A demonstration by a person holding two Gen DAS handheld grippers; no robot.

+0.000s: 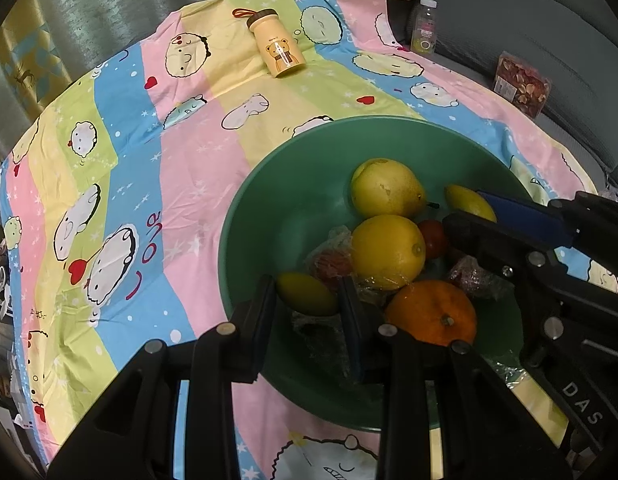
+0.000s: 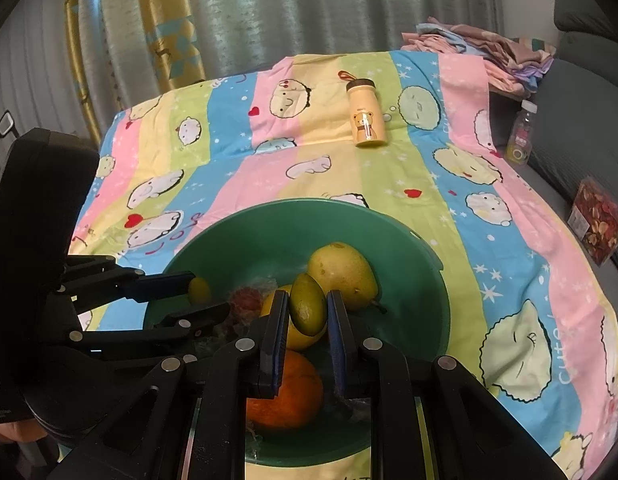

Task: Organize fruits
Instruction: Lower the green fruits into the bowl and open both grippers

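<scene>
Lemons (image 2: pixel 307 309): two, one per claw | pear (image 2: pixel 343 272): one | orange (image 2: pixel 285 390): one

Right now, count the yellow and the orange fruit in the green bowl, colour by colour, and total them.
Yellow fruit: 4
Orange fruit: 1
Total: 5

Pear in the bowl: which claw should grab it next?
Right, probably: the pear lies straight ahead of the right claw, past the green lemon it holds. The left claw holds a yellow lemon, with a big lemon blocking.
</scene>
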